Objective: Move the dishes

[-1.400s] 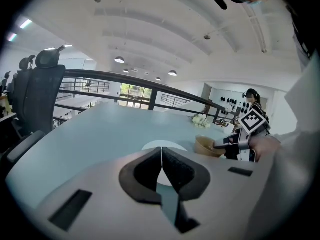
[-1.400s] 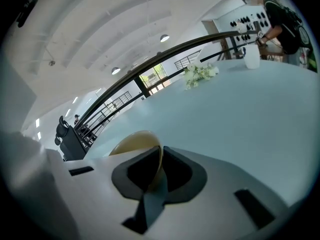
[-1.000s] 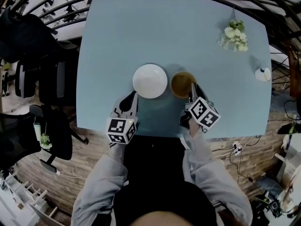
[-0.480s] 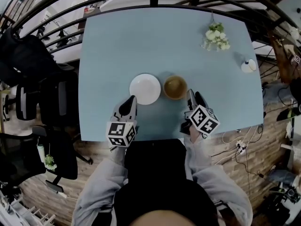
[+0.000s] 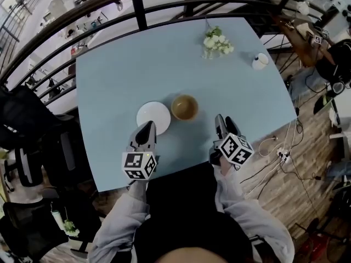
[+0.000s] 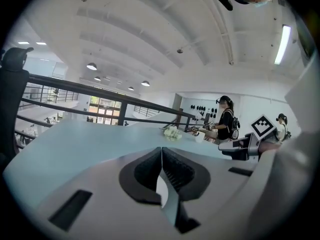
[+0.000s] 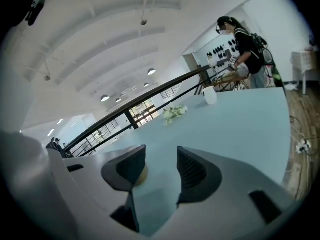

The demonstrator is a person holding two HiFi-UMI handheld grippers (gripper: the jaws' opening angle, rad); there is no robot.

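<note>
1. Pale blue tabletop; person stood at its near edge, dark railing beyond.
2. Left hand-held gripper hung just short of the white plate, jaws pressed together with nothing in them.
3. Right hand-held gripper was near the brown bowl but apart from it. Its jaws had just been opening, partly spread, with only bare tabletop between them.
4. Plate and bowl sat side by side mid-tabletop; couldn't tell if they touched.
5. Flowers and small white cup lay far off, well clear.
6. Probably best: open left jaws first, come in low at the nearest rim, pinch firmly, lift level so the neighbour isn't knocked.
</note>
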